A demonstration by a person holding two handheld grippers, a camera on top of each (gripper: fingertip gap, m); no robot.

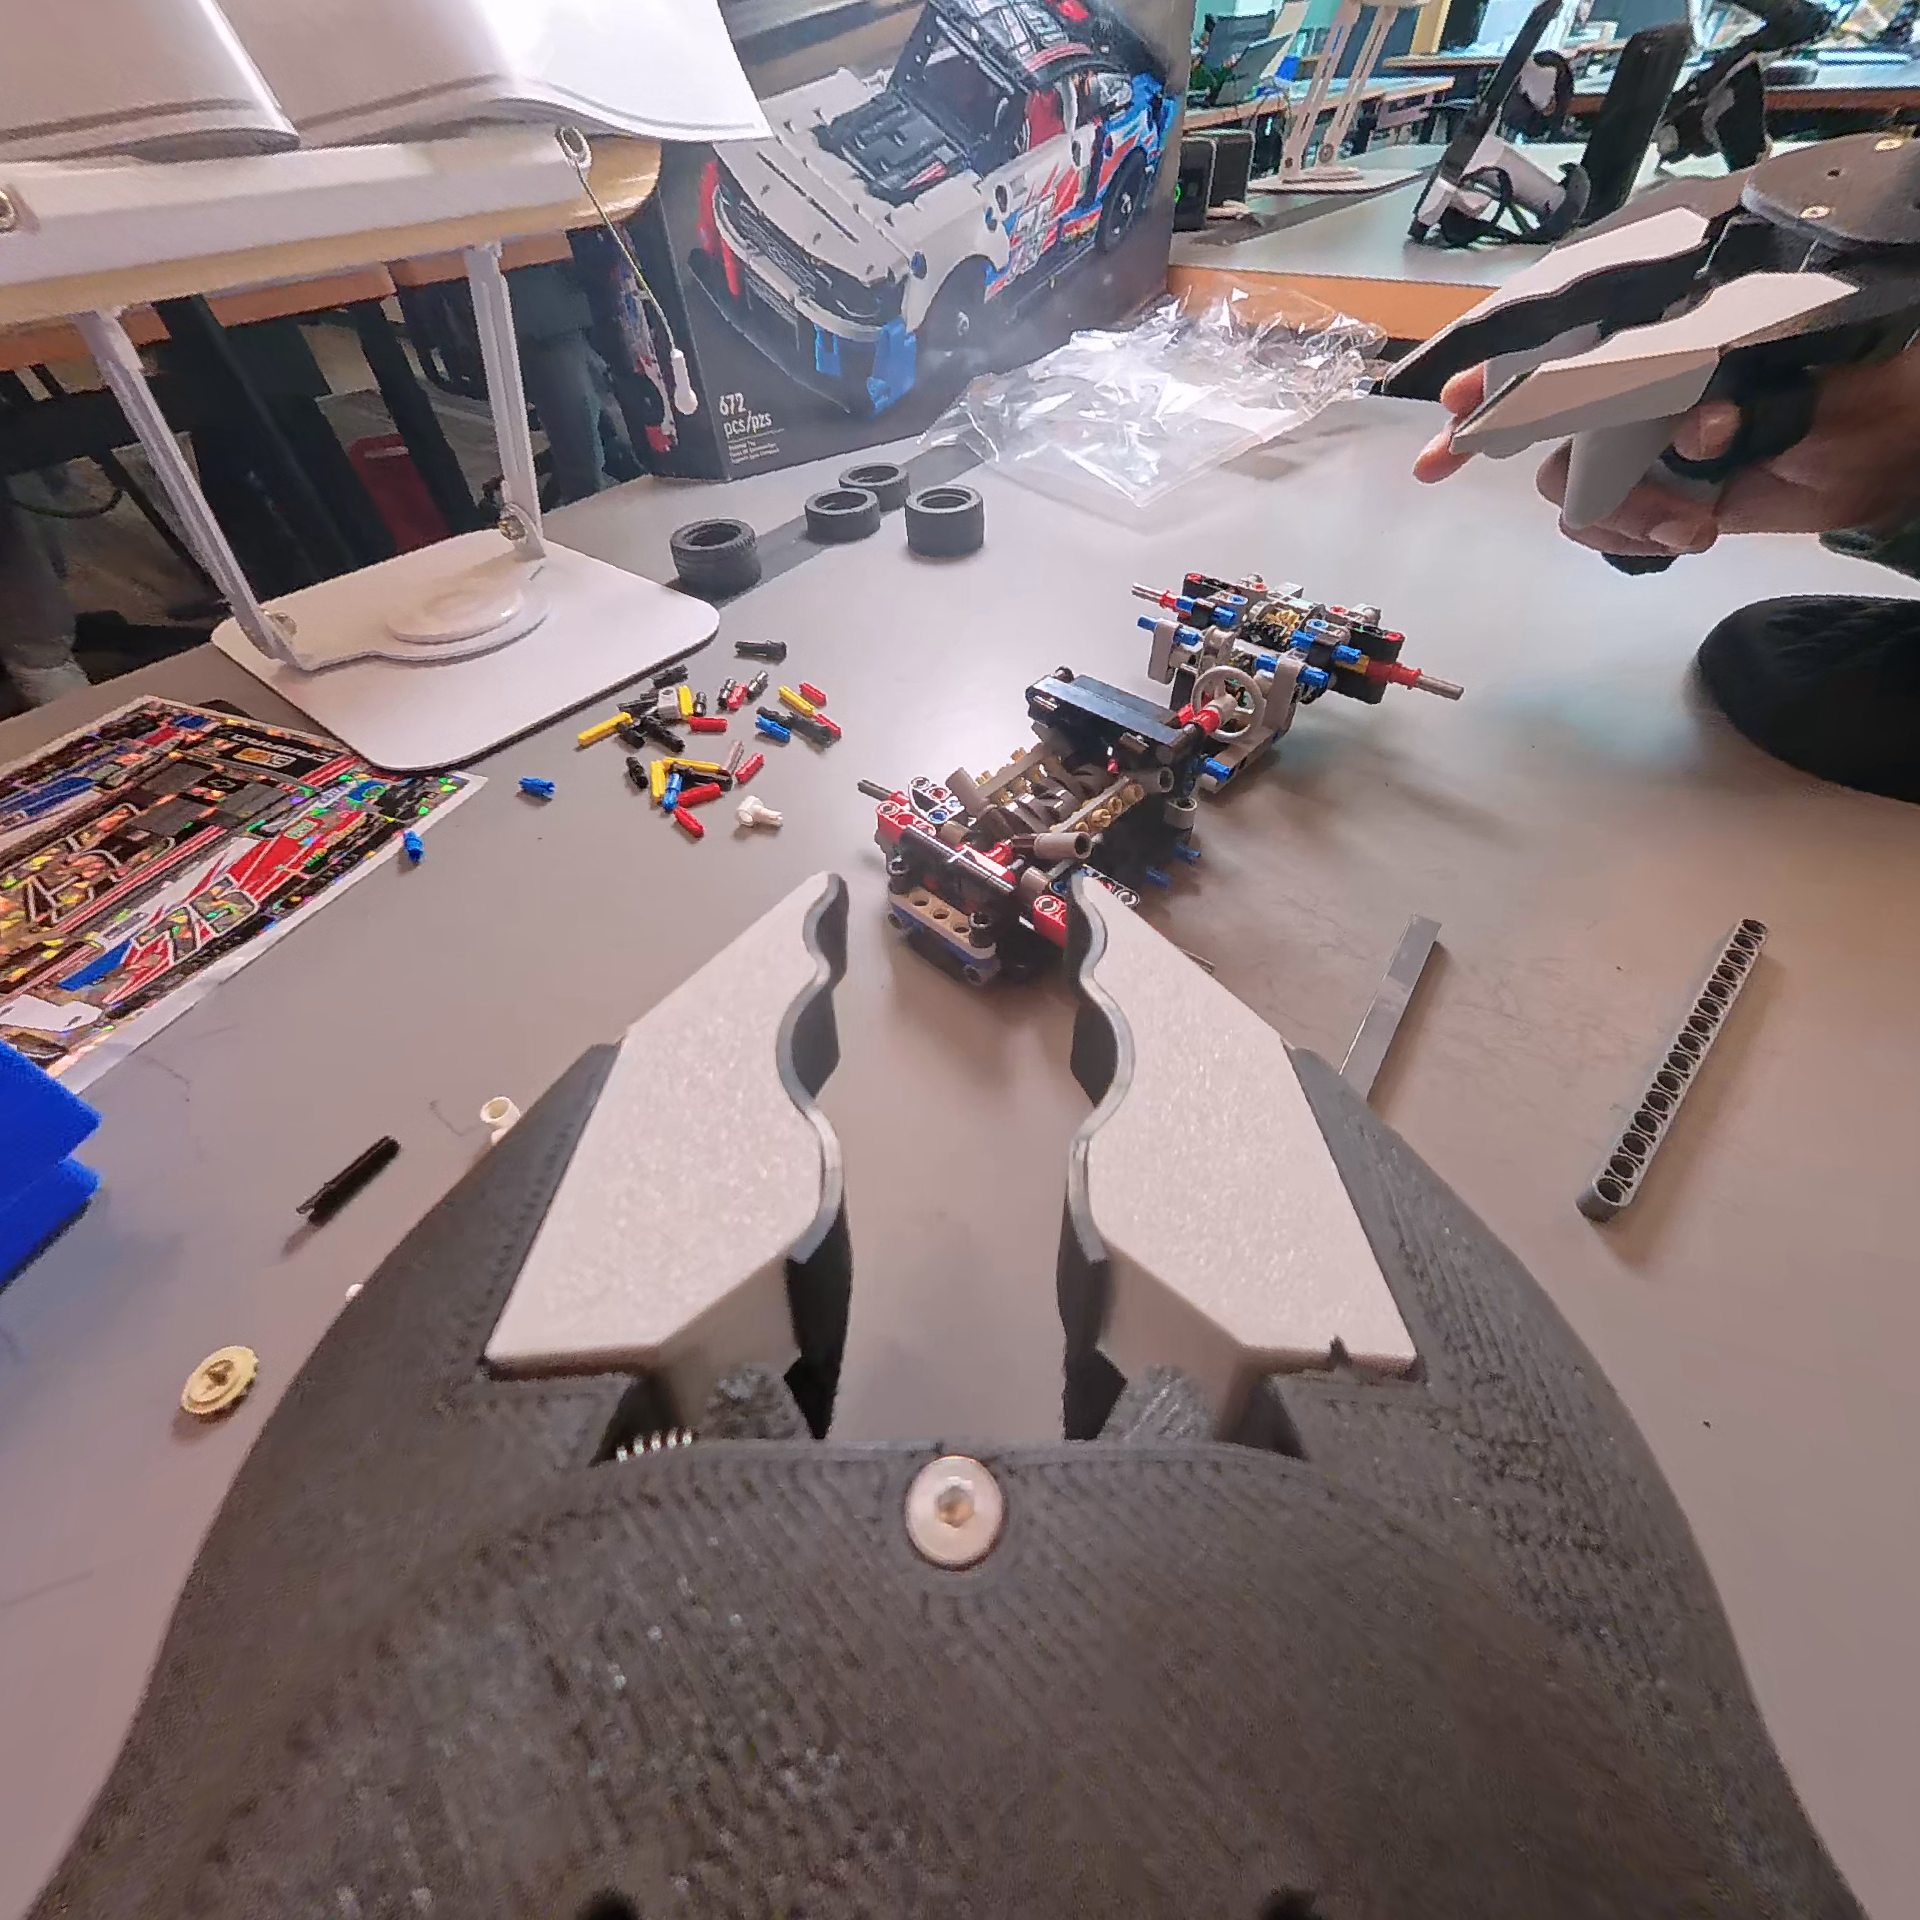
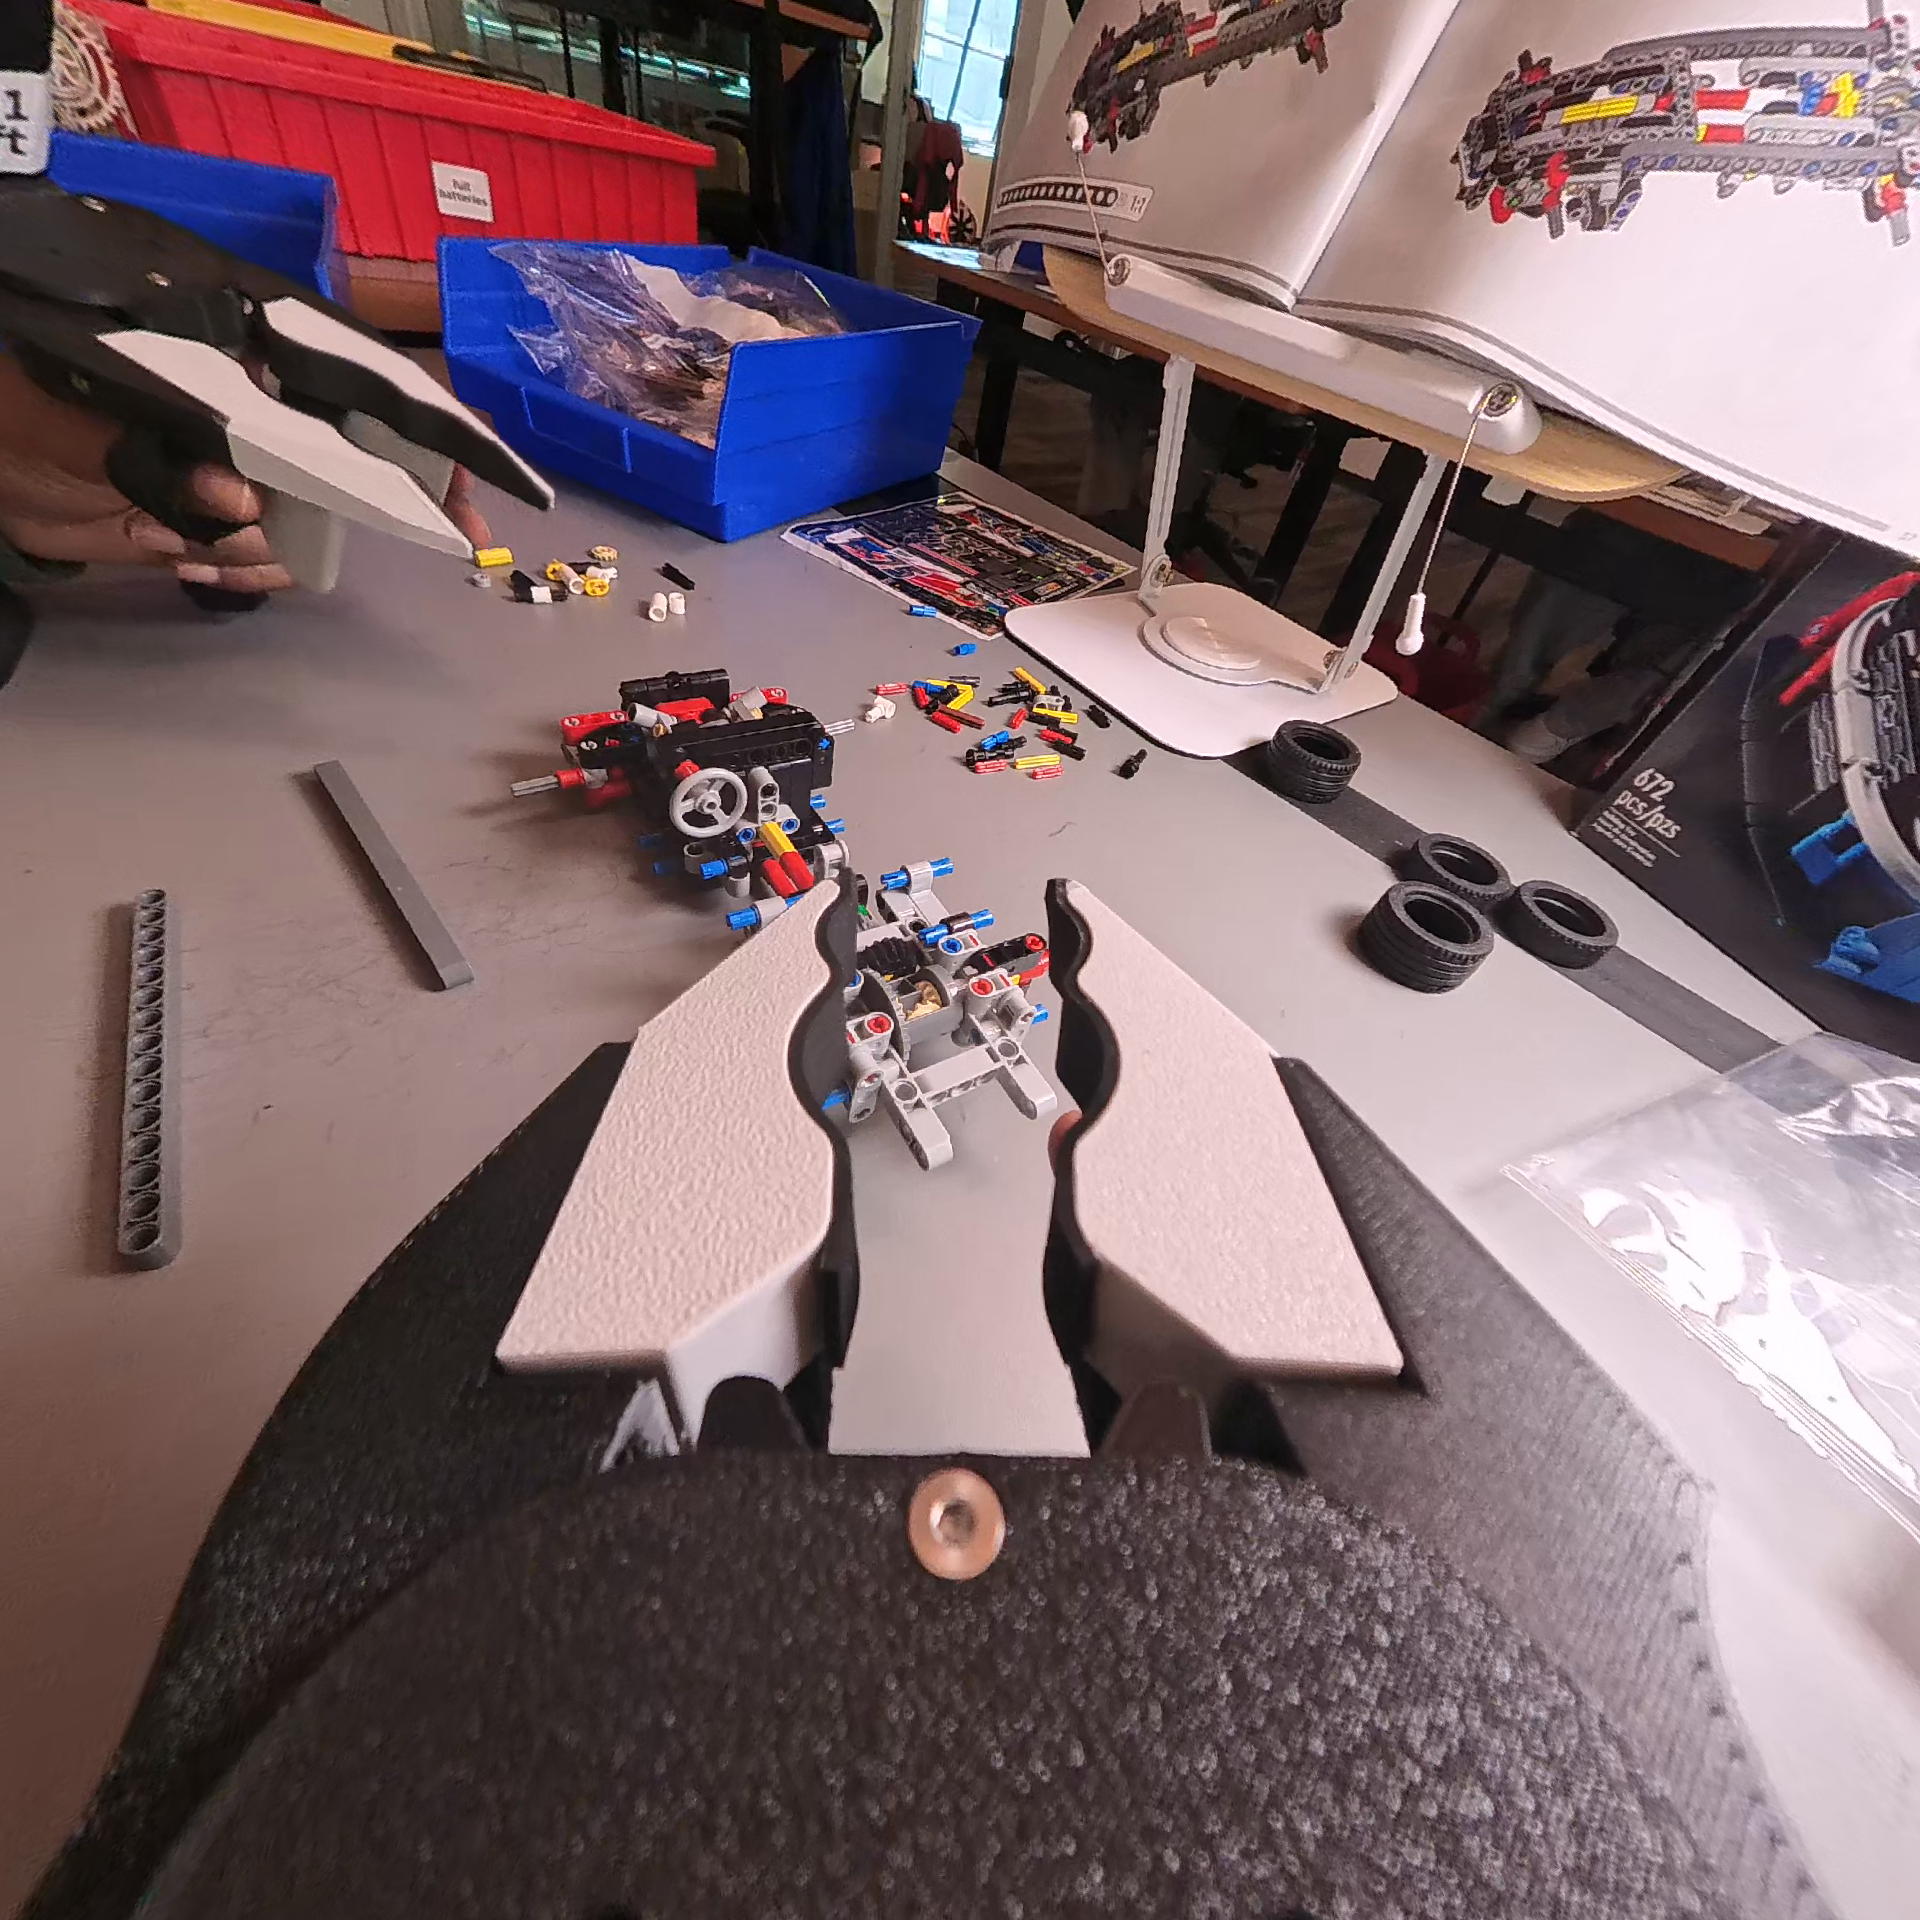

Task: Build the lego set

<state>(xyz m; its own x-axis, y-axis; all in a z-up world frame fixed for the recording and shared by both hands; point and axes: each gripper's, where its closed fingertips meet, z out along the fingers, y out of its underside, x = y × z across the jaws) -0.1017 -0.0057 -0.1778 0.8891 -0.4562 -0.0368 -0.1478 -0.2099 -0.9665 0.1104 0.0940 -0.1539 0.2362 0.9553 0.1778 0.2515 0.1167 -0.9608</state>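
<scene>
My left tongs hung open over the grey surface, empty, just short of the chassis build, which lay mid-surface. Right tongs were open too, gripping nothing, their tips either side of the build's grey rear end. Loose pins sat near the stand w/ the manual; four tyres by the box.

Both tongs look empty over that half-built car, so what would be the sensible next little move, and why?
Probably lower the right tongs and close them on the long grey beam. Both tongs are open and hold nothing, the left tongs hang at one end of the chassis, and the beam lies loose beside it on the table.
</scene>
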